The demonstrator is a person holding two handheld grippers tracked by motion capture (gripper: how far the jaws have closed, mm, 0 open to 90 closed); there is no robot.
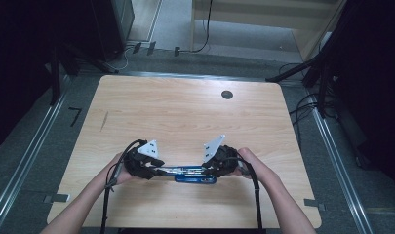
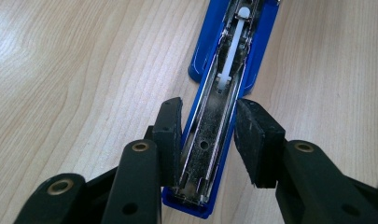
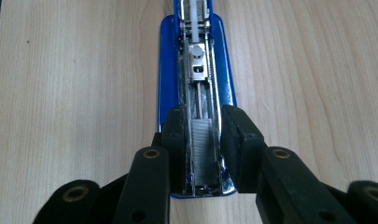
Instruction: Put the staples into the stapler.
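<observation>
An open blue stapler (image 1: 195, 174) lies flat near the front edge of the desk (image 1: 185, 112), between the two grippers. The left gripper (image 2: 208, 140) has narrow fingers around one end of its metal channel, one pad touching, the other just clear. The right gripper (image 3: 204, 142) holds the other end, where a strip of staples (image 3: 205, 149) sits.

table (image 1: 185, 112): light wood, dark round hole (image 1: 227, 94) near far edge | floor: cables (image 1: 205, 29)
</observation>
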